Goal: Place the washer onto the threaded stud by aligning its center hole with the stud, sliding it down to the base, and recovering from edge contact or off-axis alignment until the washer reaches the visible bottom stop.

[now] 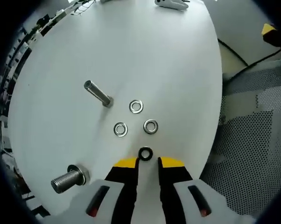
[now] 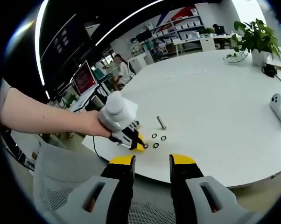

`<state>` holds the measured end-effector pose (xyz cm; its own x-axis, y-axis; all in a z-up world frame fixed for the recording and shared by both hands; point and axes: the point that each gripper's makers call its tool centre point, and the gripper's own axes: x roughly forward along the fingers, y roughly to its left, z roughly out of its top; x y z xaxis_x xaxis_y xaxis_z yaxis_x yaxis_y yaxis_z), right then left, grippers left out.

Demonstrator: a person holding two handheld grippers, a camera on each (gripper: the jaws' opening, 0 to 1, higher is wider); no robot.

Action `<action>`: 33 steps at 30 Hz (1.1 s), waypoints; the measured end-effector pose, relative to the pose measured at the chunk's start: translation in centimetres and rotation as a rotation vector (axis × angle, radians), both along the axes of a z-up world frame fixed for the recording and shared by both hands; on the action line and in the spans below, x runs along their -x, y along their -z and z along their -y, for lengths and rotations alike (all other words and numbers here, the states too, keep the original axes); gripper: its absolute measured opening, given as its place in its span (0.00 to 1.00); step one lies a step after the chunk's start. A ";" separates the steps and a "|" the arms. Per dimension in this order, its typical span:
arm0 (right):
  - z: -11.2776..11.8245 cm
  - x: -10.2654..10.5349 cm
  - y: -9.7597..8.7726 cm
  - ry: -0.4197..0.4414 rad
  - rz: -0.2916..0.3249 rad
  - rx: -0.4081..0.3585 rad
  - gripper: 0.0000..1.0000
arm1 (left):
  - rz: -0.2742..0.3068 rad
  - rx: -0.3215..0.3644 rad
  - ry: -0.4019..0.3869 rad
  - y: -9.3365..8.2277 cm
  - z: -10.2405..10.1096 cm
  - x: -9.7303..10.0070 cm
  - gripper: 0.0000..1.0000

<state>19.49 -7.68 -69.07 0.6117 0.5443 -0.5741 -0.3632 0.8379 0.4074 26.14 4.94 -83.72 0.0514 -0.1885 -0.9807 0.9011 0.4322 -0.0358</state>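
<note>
Left gripper view: black washer (image 1: 145,153) just ahead of the narrowly parted, empty left gripper (image 1: 148,162).

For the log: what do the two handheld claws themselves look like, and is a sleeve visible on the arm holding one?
Both are alike: the left claw and right claw have black jaws capped with yellow tips, set in pale grey housings with a dark red slot on each side. In the right gripper view, the left claw carries a white rounded body, gripped by a hand on a bare forearm with no sleeve visible.
</note>
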 end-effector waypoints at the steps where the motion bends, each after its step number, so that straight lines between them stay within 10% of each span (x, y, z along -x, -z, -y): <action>1: 0.0 0.0 0.0 0.001 0.000 0.000 0.32 | 0.008 -0.004 0.004 -0.1 0.0 0.0 0.17; 33: 0.0 0.0 -0.1 0.003 0.002 -0.002 0.32 | 0.046 -0.016 0.052 0.0 0.8 -0.2 0.10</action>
